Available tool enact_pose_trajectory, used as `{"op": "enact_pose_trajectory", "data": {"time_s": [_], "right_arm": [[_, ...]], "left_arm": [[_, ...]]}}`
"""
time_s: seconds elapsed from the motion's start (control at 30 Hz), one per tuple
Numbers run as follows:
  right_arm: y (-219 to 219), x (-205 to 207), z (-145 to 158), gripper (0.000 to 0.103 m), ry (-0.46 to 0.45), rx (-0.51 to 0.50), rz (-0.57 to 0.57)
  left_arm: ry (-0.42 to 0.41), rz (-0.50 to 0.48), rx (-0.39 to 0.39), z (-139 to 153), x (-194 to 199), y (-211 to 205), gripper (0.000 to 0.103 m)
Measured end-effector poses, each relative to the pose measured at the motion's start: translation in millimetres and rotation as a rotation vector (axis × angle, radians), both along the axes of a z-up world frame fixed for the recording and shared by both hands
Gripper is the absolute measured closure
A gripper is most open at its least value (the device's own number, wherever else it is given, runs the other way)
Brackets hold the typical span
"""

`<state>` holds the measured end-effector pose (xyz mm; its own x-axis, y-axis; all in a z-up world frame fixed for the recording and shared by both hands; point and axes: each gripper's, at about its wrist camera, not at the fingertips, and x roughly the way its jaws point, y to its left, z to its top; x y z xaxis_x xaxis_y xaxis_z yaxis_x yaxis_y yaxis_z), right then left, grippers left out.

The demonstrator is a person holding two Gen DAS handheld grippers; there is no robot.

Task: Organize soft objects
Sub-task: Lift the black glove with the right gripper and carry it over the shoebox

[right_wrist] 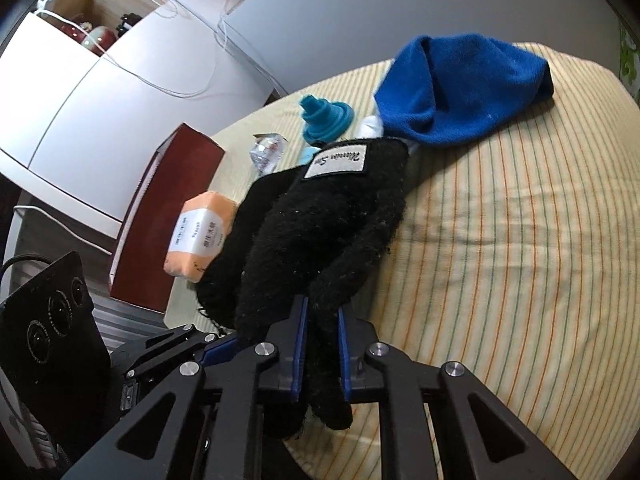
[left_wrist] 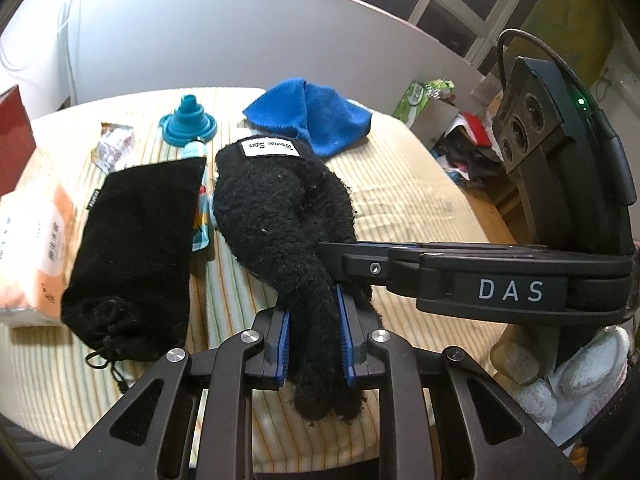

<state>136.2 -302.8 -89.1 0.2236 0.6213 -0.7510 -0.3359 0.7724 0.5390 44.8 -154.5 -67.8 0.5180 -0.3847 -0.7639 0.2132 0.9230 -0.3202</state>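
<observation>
Both the left gripper [left_wrist: 313, 336] and the right gripper [right_wrist: 322, 350] clamp the near end of a fuzzy black scarf [left_wrist: 276, 216] lying on the striped table [left_wrist: 420, 208] beside a blue cloth [left_wrist: 316, 116].

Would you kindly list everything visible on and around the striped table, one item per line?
Fuzzy black cloth: 1, black with white label, table centre, gripped at its near end.
Blue cloth: 1, blue, far side.
Drawstring pouch: 1, black, left of fuzzy cloth.
Funnel: 1, teal, far side.
Tissue pack: 1, orange-white, left edge.
Wrapper: 1, clear crinkled, near funnel.
Box: 1, dark red, left edge.
Tablecloth: 1, cream striped.
Left gripper: shut on cloth.
Right gripper: shut on cloth.
</observation>
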Motion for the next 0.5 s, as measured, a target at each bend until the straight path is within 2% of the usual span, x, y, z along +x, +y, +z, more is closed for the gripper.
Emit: {"op": "enact_pose_trajectory", "data": {"time_s": [0.23,0.5], "right_arm": [[11,-19,36,0.09,-0.077,-0.007,0.01],[63,-38,90,0.09,-0.187,0.007,0.072]], "left_arm": [[-0.079,0.008,-0.015,32,-24,21,0.084],[-0.183,0.071,-0.011,78,-50,75,0.084]]}}
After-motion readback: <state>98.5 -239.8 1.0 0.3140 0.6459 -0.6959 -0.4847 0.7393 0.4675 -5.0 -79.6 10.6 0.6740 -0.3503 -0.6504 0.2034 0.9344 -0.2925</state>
